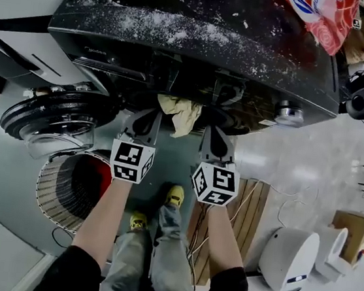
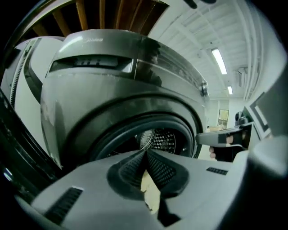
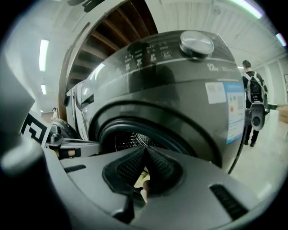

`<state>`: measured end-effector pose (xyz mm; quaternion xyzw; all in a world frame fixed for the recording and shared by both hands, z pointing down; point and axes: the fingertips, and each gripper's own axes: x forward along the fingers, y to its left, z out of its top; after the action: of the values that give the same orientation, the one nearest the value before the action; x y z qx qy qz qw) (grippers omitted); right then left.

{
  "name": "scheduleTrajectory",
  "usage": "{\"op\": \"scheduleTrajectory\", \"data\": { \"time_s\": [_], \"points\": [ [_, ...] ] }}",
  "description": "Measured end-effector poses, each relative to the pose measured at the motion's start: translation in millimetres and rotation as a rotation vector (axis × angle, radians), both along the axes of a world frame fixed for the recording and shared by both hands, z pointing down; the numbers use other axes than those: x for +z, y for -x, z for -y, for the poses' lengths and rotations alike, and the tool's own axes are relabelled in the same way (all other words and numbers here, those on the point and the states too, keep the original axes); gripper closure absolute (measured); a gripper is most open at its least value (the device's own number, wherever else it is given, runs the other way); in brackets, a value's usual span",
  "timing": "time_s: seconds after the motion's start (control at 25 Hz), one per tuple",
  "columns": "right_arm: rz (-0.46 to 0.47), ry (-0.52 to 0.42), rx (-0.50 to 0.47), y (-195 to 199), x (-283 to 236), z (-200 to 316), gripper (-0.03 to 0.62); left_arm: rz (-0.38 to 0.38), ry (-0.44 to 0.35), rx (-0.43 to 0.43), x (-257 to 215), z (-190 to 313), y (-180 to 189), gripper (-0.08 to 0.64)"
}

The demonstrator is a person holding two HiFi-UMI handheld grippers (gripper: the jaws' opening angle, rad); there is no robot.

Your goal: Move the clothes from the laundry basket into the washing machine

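Though aloft, garment point(image 1: 180, 114) fast between both grippers point(image 1: 154, 117) point(image 1: 210, 130).

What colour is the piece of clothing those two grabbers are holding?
The cloth is pale cream-yellow; the head view shows it best.

— What's around me here?
— I see a pale glossy floor point(image 1: 299, 156), wooden boards point(image 1: 253, 209) laid on it, and two white machines point(image 1: 293, 257) beside a cardboard box point(image 1: 356, 232).
— And overhead?
— Strip lights point(image 2: 219, 60) on a white ceiling point(image 2: 189, 40), with timber beams point(image 2: 81, 13) alongside.
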<state>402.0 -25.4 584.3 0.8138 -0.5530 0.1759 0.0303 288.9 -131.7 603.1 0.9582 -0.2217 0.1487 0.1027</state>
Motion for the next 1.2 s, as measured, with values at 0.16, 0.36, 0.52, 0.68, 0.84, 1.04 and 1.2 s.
{"op": "scheduleTrajectory", "data": {
  "time_s": [0.16,0.36,0.52,0.68,0.84,1.04,1.2],
  "points": [
    [0.008,0.02,0.023,13,-45,-20,0.589,-0.002,-0.014,0.001,-50,-10,22,0.549],
    [0.017,0.02,0.077,22,-108,-47,0.589,-0.026,-0.024,-0.001,-123,-21,46,0.549],
    [0.01,0.02,0.107,33,-152,-67,0.589,-0.044,-0.022,-0.007,-170,-33,65,0.549],
    [0.01,0.001,0.132,45,-194,-90,0.589,-0.045,-0.046,0.013,-213,-53,80,0.549],
    [-0.002,-0.014,0.151,55,-232,-112,0.589,-0.052,-0.062,0.018,-249,-64,95,0.549],
    [-0.026,-0.032,0.145,65,-273,-121,0.589,-0.054,-0.114,0.024,-290,-68,117,0.549],
    [-0.062,-0.036,0.123,71,-303,-123,0.589,-0.046,-0.14,0.029,-313,-75,126,0.549]
  ]
}}
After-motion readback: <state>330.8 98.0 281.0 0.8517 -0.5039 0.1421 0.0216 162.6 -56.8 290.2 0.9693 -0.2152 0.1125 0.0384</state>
